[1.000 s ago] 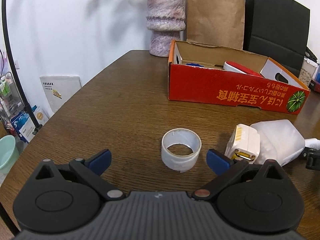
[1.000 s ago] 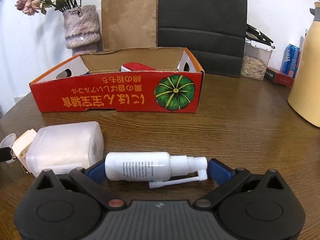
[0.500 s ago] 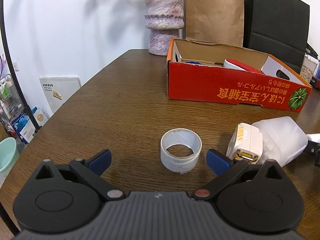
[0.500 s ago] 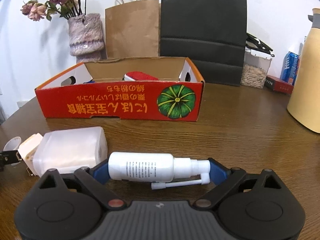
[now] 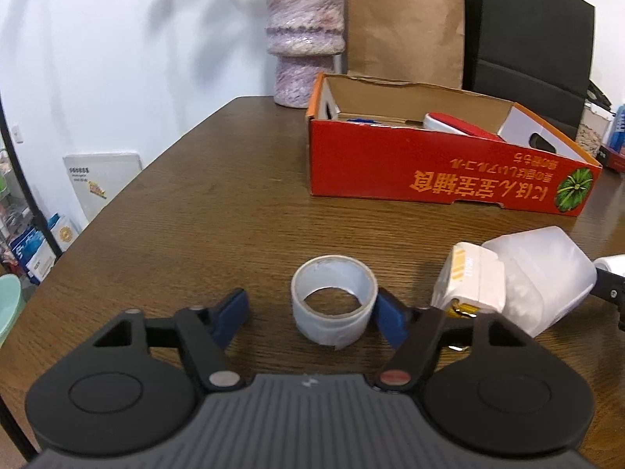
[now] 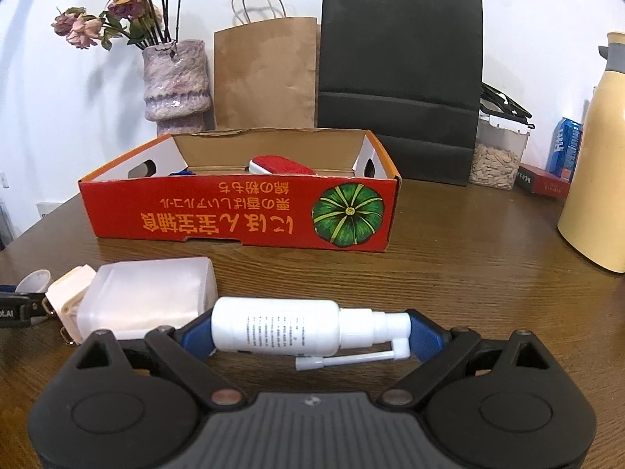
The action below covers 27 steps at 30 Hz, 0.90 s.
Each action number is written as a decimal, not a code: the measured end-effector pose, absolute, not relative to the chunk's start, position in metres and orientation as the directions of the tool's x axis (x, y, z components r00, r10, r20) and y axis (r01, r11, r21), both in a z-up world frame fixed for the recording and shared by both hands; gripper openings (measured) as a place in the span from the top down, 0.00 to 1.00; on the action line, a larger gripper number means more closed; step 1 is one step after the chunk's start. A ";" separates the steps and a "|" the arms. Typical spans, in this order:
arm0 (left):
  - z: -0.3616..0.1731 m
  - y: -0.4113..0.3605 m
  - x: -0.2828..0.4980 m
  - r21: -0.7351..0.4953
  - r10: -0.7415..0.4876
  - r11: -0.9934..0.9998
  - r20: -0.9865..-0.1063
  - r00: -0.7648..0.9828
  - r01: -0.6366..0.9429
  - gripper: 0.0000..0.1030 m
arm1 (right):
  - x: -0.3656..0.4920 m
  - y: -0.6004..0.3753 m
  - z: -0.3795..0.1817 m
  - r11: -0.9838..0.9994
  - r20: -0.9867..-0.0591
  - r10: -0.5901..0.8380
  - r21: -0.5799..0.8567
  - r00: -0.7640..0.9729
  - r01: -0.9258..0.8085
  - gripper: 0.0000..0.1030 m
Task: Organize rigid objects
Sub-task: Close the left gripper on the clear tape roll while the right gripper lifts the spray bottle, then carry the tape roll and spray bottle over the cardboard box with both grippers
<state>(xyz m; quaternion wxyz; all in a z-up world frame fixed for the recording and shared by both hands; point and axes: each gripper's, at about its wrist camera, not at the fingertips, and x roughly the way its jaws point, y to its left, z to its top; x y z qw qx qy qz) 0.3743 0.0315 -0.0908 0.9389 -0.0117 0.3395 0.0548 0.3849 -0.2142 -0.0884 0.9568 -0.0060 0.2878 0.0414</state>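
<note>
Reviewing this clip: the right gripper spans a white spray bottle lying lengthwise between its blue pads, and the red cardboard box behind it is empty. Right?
Not quite. The red cardboard box is not empty: the right wrist view shows a red and white object inside. The right gripper does span the white spray bottle lengthwise.

Both views are fisheye cameras mounted behind a gripper, looking forward and downward along its 2 fingers, low and close over the wooden table (image 5: 234, 203). The left wrist view faces the tape roll (image 5: 334, 306), with the red box (image 5: 441, 179) further back to the right. The right wrist view faces that red box (image 6: 238, 211) head-on, the spray bottle (image 6: 277, 330) nearest the lens. Both views share the box, the vase (image 5: 304, 35), the paper bags and the translucent container (image 6: 148, 297).
</note>
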 end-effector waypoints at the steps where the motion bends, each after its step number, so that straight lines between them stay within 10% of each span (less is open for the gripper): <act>1: -0.091 0.030 0.374 0.018 0.093 0.994 -0.636 0.766 -0.106 0.38 | 0.385 -0.214 -0.088 0.996 -0.551 0.076 0.012 0.831 -0.083 0.06; 6: -0.090 0.028 0.375 0.012 0.077 0.996 -0.628 0.775 -0.090 0.57 | 0.384 -0.214 -0.088 0.997 -0.551 0.076 0.012 0.831 -0.083 0.06; 27: -0.078 0.024 0.369 -0.009 0.072 0.995 -0.590 0.804 -0.095 0.57 | 0.377 -0.216 -0.078 0.995 -0.493 0.098 0.035 0.864 -0.092 0.06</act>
